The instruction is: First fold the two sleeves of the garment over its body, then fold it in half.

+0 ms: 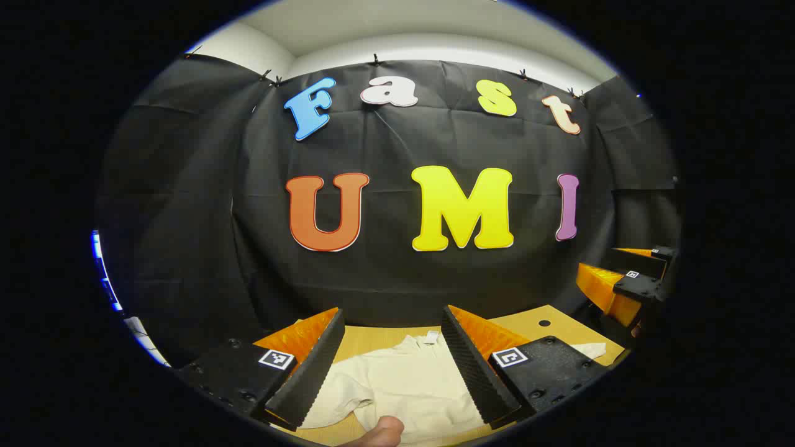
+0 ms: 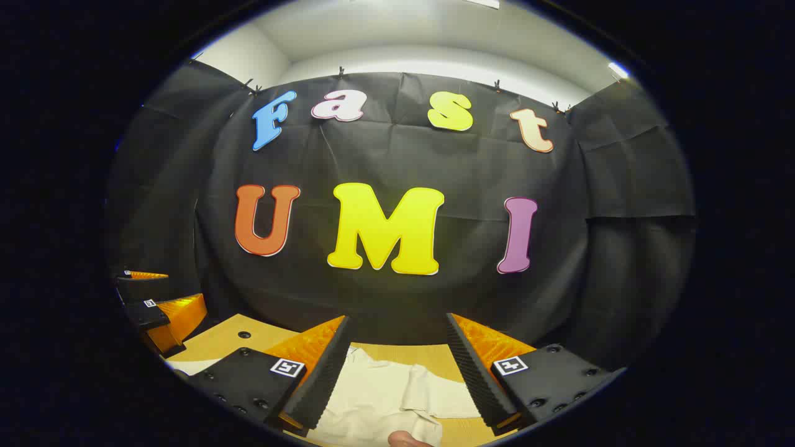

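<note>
A cream short-sleeved garment [image 1: 404,388] lies flat on the wooden table [image 1: 528,323], its collar toward the back wall. My left gripper [image 1: 392,329] hovers open above the garment's left part, nothing between its fingers. In the right gripper view the same garment [image 2: 391,397] shows with a sleeve lying out to the right. My right gripper [image 2: 397,338] also hangs open over it, holding nothing. The right gripper [image 1: 624,282] appears at the far right of the left gripper view, and the left gripper [image 2: 158,310] at the far left of the right gripper view.
The black cloth wall [image 1: 404,273] stands close behind the table's far edge. Small round holes [image 1: 545,323] mark the tabletop. A fingertip [image 1: 385,431] shows at the bottom edge of the left gripper view, another fingertip [image 2: 407,439] in the right gripper view.
</note>
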